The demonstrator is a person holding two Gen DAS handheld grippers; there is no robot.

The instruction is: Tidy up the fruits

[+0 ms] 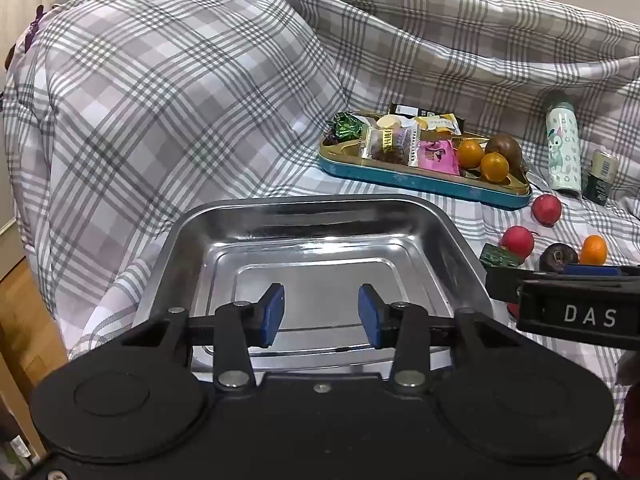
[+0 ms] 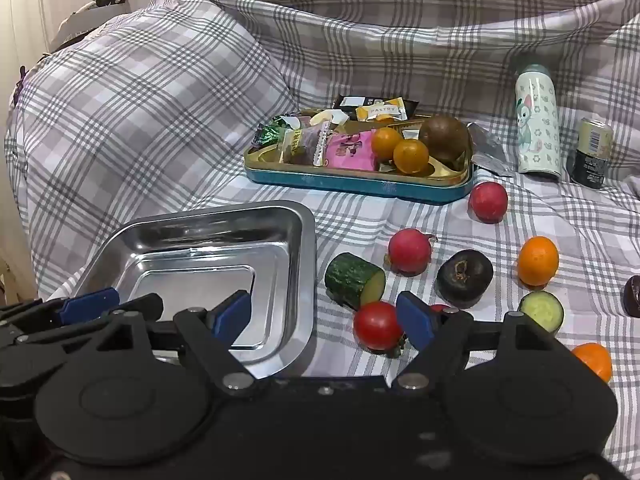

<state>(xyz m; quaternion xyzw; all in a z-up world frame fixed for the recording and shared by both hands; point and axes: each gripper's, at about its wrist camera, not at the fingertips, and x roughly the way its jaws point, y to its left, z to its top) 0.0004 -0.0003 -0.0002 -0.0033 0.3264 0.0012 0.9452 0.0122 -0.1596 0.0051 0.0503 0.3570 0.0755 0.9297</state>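
On the plaid-covered bed, the steel tray lies empty; nothing is sorted yet. Left gripper, jaws apart, hovers over it, while right gripper, jaws spread wide, approaches a red tomato among scattered fruits.

The tray was shiny polished metal; the bedding soft matt plaid cloth; the tin glossy.

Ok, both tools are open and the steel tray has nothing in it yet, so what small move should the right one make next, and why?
Probably ease the right tool down and forward over the red tomato and close. It lies on the plaid cloth just inside the right-hand pad, nearest of the loose pieces, and the steel tray sits right beside it.
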